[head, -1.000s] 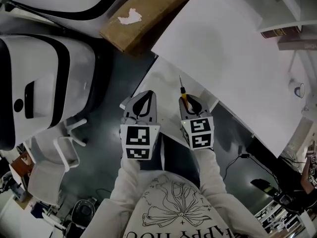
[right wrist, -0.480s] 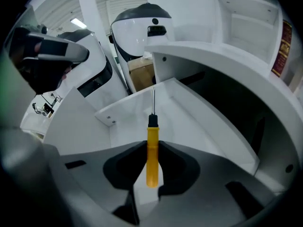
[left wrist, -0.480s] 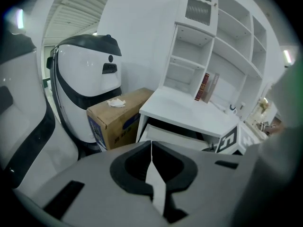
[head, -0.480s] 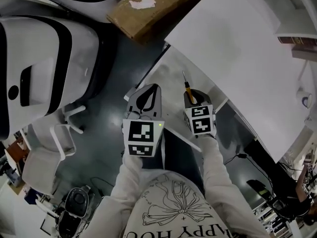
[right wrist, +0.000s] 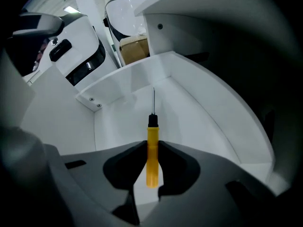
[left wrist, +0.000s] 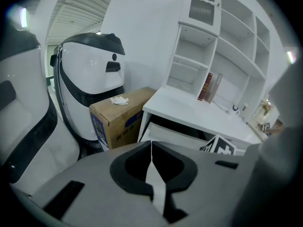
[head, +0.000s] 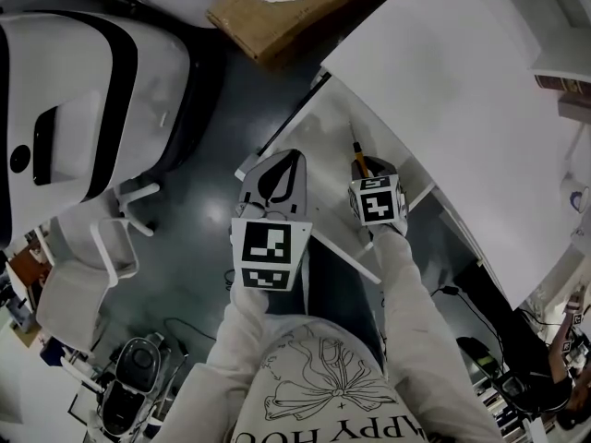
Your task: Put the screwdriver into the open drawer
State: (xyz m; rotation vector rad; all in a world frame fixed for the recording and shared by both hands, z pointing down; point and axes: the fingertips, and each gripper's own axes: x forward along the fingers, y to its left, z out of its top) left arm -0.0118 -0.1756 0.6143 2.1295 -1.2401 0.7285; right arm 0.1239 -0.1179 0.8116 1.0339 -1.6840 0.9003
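Screwdriver (right wrist: 151, 151) (head: 358, 163): yellow handle clamped between the two jaws of the right gripper (right wrist: 151, 146) (head: 367, 179). Black collar and thin metal shaft stick straight out ahead of the jaw tips. Tip hangs above the drawer floor; contact cannot be judged.

Open drawer (right wrist: 124, 123) (head: 319, 146): white inside, directly ahead of and beneath the right gripper. One side wall runs to this gripper's left, the other curves along its right. Desk top (head: 443, 90) (right wrist: 199, 4) overhangs the drawer's far end, above and ahead of the gripper.

Left gripper (left wrist: 151, 148) (head: 282, 162): jaws pressed together, nothing between them. It is just left of the right gripper, beside the drawer's near corner. Ahead of it and to its right is the drawer front under the desk. The cardboard box (left wrist: 118, 113) (head: 295, 7) stands ahead and slightly left. A white-and-black machine (left wrist: 90, 74) (head: 83, 109) is further left. White shelving (left wrist: 222, 46) rises above the desk, ahead and to the right.
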